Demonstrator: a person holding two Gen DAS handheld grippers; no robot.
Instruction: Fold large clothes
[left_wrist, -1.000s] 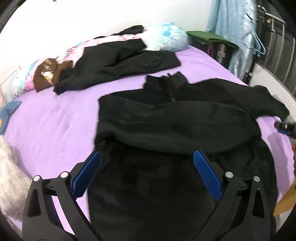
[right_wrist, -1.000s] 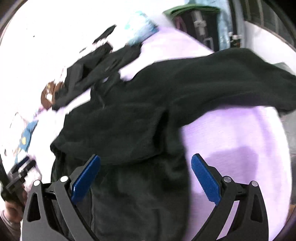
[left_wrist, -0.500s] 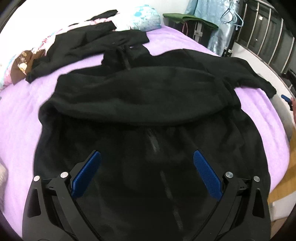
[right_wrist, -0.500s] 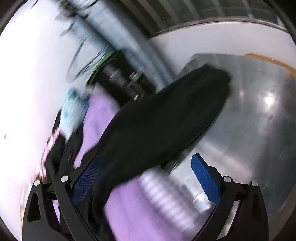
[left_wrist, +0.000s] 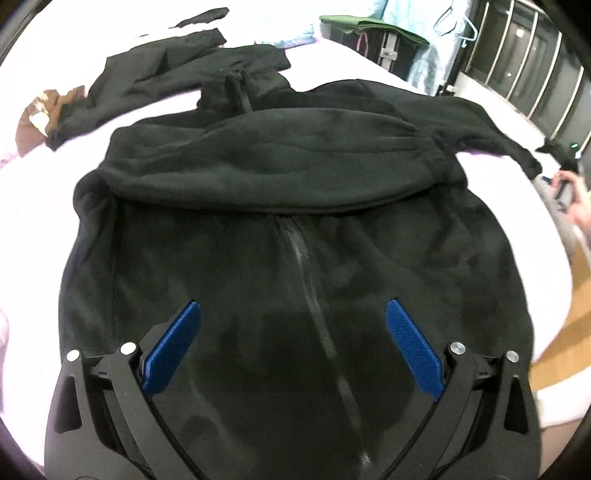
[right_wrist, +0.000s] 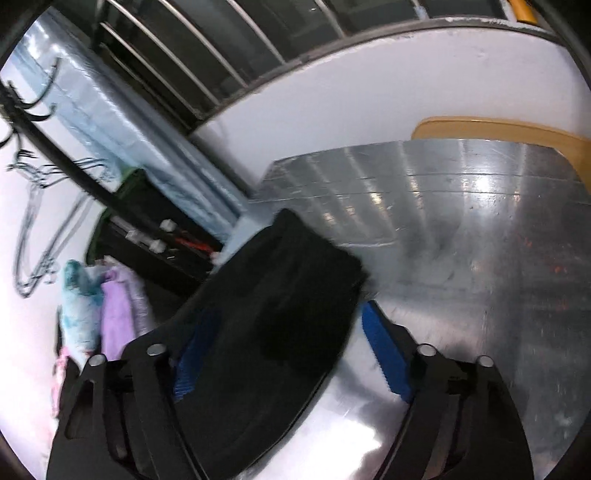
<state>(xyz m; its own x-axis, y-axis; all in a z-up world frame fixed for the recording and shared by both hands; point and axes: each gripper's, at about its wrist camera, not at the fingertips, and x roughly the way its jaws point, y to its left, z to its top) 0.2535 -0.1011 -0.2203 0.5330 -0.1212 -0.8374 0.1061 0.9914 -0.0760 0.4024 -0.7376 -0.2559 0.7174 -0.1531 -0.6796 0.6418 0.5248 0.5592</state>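
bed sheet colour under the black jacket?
Light purple bed sheet, washed out near white; left wrist view shows it best.

The black sleeve covers most of the right gripper's left pad, and the jacket's hem runs off the bottom edge.

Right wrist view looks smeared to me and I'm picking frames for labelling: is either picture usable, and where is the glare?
Right wrist view: motion blur on the black sleeve and hangers, glare on the shiny floor. Left wrist view: black jacket fairly sharp, bedsheet blown out, fisheye bending at edges.
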